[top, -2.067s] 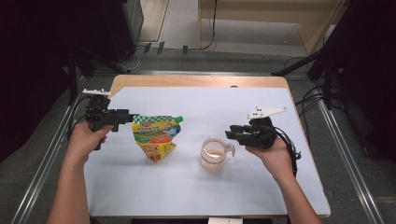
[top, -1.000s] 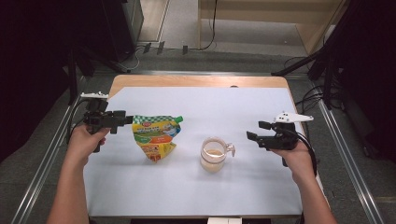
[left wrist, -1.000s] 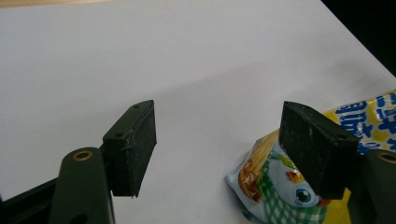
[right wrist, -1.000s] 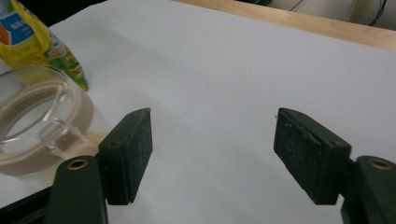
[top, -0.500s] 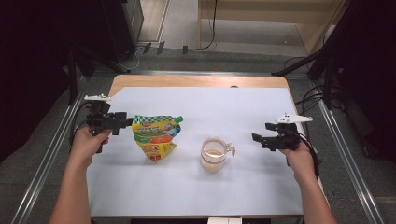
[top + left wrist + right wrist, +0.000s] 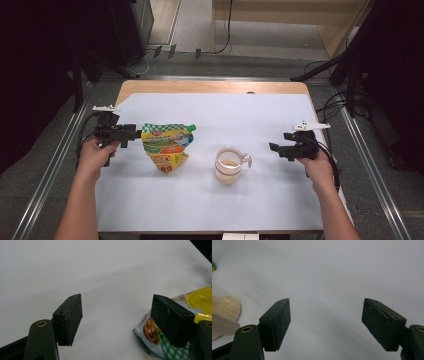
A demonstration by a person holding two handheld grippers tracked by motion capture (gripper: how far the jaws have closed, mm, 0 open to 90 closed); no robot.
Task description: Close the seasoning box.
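— Where do the two tools stand?

— The left gripper sits at the white table's left edge, jaws wide with nothing between them. Its tips are just beside the flat yellow-and-green printed plastic pouch; in the left gripper view one jaw overlaps the pouch's checked corner, though I cannot tell whether it touches.

— And the other?

— The right gripper is near the right edge, its jaws having just been opening, now wide and empty, pointing toward the clear glass cup with a handle.

— What's in the cup?

— Pale beige grains, probably; they show at the left of the right gripper view. The cup stands between pouch and right gripper, apart from both.
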